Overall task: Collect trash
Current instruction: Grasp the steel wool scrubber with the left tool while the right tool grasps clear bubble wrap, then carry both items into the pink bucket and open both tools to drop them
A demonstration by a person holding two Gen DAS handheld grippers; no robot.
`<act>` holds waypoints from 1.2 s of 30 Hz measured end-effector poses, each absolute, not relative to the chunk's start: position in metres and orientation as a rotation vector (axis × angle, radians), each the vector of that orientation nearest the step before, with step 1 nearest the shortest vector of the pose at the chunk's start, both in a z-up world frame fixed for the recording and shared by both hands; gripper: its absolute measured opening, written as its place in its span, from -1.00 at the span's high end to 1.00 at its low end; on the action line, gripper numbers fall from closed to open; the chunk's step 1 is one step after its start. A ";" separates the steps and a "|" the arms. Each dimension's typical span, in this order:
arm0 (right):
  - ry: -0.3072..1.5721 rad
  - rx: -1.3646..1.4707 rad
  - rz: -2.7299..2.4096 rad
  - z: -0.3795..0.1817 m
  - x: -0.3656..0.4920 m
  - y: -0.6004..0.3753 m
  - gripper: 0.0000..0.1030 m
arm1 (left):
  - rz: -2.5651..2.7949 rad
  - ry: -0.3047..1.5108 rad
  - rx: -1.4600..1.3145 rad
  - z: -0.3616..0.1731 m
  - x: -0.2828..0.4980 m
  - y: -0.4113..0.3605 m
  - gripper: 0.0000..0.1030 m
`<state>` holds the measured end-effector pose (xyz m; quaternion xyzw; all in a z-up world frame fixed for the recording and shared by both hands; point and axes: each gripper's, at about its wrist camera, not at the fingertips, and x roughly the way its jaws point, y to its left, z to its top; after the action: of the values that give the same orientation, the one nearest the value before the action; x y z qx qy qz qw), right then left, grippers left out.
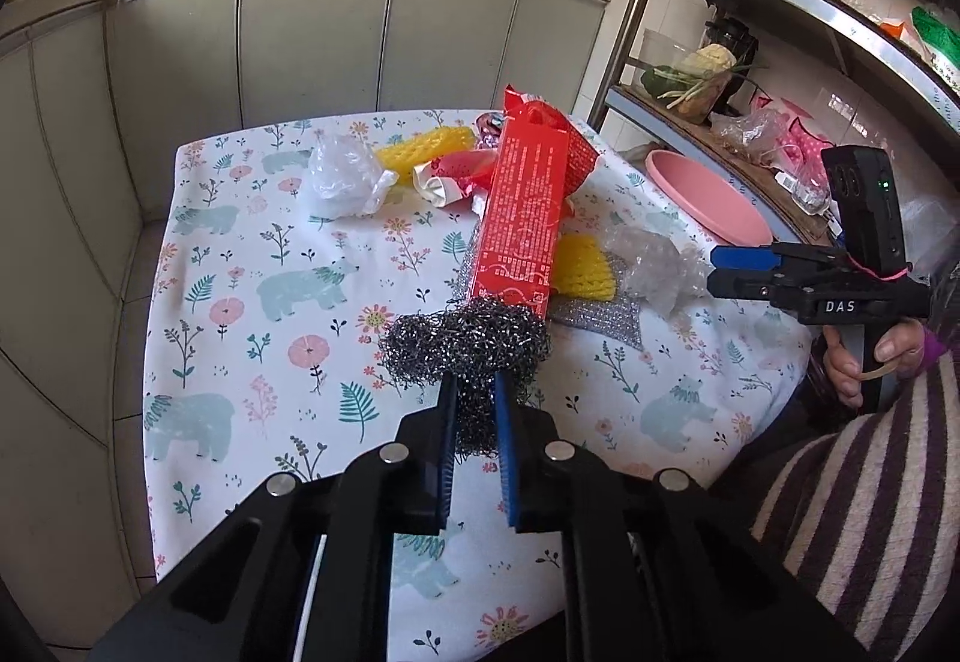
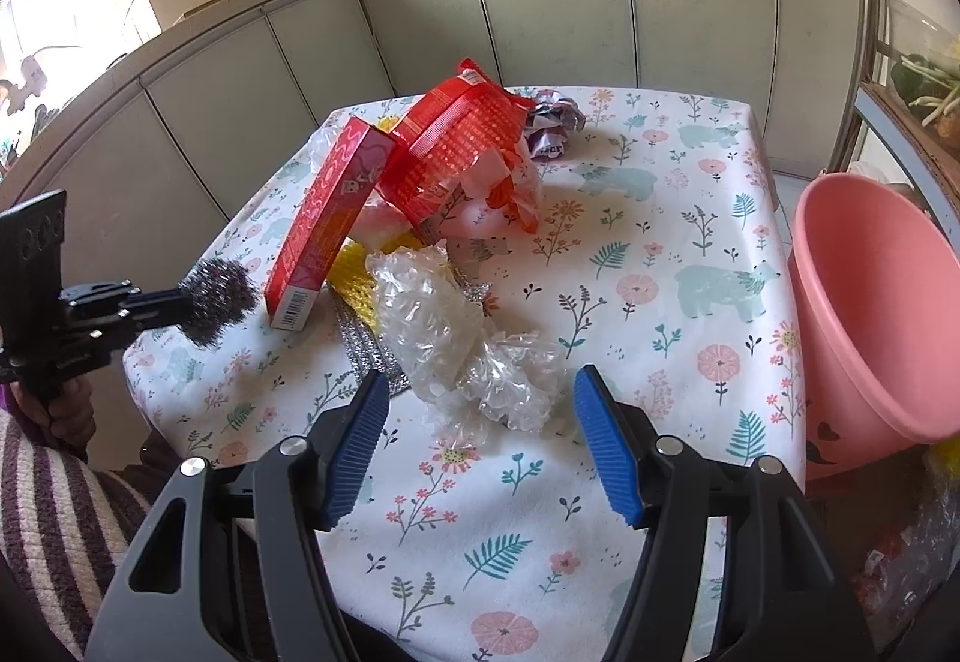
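My left gripper (image 1: 474,392) is shut on a steel wool scrubber (image 1: 468,344) and holds it above the table near side; it also shows in the right wrist view (image 2: 219,302). My right gripper (image 2: 480,404) is open, just short of crumpled clear plastic wrap (image 2: 462,344), which also shows in the left wrist view (image 1: 654,260). A long red box (image 1: 522,218) leans on the pile of trash: yellow foam netting (image 1: 585,269), a torn red bag (image 2: 462,146), a white plastic bag (image 1: 345,176) and a silver mesh cloth (image 1: 594,311).
A pink basin (image 2: 870,314) stands tilted off the table's right edge. The table carries a floral bear cloth (image 2: 660,272). Grey cabinets (image 1: 312,38) stand behind, a metal shelf rack (image 1: 690,122) with food to the right. My striped sleeve (image 1: 870,482) is at the near side.
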<state>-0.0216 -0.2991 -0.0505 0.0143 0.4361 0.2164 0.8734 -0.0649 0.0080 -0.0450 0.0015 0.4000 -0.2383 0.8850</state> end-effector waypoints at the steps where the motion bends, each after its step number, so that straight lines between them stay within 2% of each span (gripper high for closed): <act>1: 0.912 0.015 0.450 -0.051 -0.020 -0.298 -0.26 | -0.497 0.823 -0.002 -0.042 -0.066 0.009 0.79; 14: 0.946 -0.028 0.491 -0.062 -0.004 -0.296 -0.26 | -0.491 0.711 -0.064 -0.004 -0.069 0.019 0.79; 16: 0.942 -0.016 0.505 -0.063 -0.007 -0.296 0.06 | -0.494 0.702 -0.064 -0.002 -0.069 0.018 0.79; 17: 0.947 -0.013 0.499 -0.064 -0.008 -0.297 0.29 | -0.494 0.699 -0.065 -0.001 -0.068 0.017 0.79; 23: 0.952 0.063 0.507 -0.065 -0.013 -0.308 0.49 | -0.502 0.686 -0.061 0.004 -0.064 0.010 0.79; 24: 0.946 0.073 0.506 -0.064 -0.015 -0.310 0.71 | -0.504 0.683 -0.058 0.005 -0.063 0.009 0.79; 36: 0.835 0.179 0.457 -0.038 -0.032 -0.341 0.73 | -0.566 0.647 -0.043 0.021 -0.046 -0.024 0.79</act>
<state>-0.0318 -0.3414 -0.0377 0.0862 0.4012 0.2197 0.8850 -0.0459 -0.0240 0.0214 -0.0209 0.3137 -0.2743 0.9088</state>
